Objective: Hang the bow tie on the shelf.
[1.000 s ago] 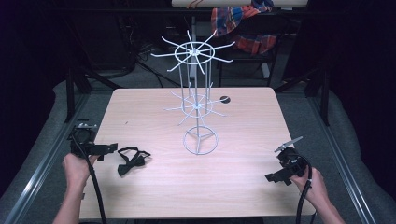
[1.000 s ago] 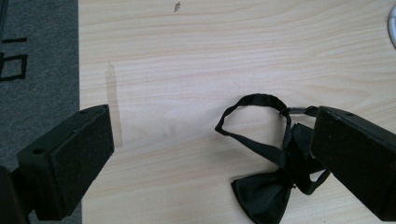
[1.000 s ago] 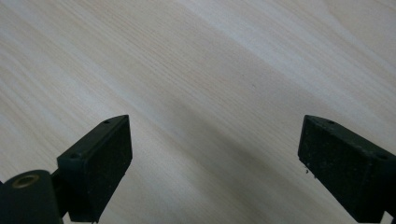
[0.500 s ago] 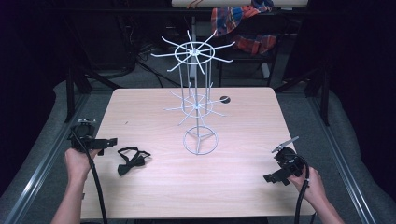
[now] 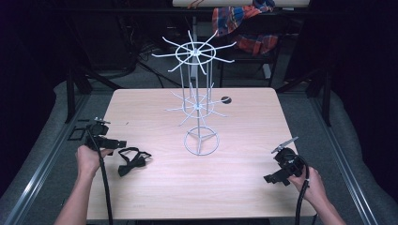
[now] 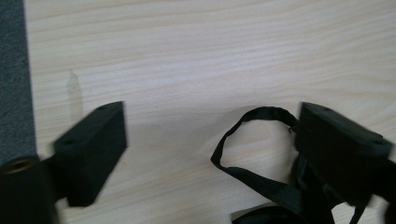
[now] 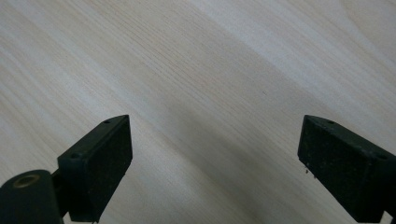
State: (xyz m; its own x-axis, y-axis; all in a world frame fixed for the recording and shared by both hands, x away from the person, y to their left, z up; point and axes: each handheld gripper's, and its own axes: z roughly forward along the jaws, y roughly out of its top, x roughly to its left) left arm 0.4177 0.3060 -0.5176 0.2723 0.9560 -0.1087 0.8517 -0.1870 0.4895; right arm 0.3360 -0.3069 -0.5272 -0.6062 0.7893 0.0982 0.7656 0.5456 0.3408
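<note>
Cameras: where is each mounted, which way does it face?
High view: above the person's side, facing forward and down on the light wooden table; forearms, both hand-held grippers.
Left gripper view: on the left hand-held gripper, facing down; open jaws.
Right gripper view: on the right hand-held gripper, likewise.
Shared, high and left: black fabric bow tie.

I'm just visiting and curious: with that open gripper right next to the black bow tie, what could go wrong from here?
Two likely slips. The left gripper is open with the bow tie's thin strap loop between its jaws and the bulk under one jaw; closing now might pinch only the strap, so the tie dangles or slips. Also, the wire rack is tall, on a small ring base; a bump while hanging could tip it.
</note>
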